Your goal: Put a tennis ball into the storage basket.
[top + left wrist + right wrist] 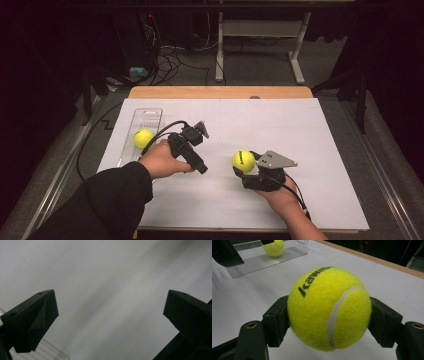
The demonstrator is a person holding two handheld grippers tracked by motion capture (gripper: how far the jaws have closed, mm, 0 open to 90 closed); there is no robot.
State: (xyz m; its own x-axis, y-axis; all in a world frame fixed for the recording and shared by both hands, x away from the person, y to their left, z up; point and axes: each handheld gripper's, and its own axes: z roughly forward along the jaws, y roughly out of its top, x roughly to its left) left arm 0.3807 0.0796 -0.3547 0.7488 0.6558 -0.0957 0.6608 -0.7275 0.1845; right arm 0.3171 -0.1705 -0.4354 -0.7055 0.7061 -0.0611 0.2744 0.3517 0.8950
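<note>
My right claw (246, 167) grips a tennis ball (243, 160); the clear tray (148, 116) lies far left, nearer my open left claw (201, 150).

Left gripper (110, 312) jaws spread wide, nothing between them. Pointed down at bare white table surface (112, 277), soft grey shadows streaking across it. Corner of ribbed clear plastic tray (51, 352) poking in bottom left, just beside one jaw.
</note>
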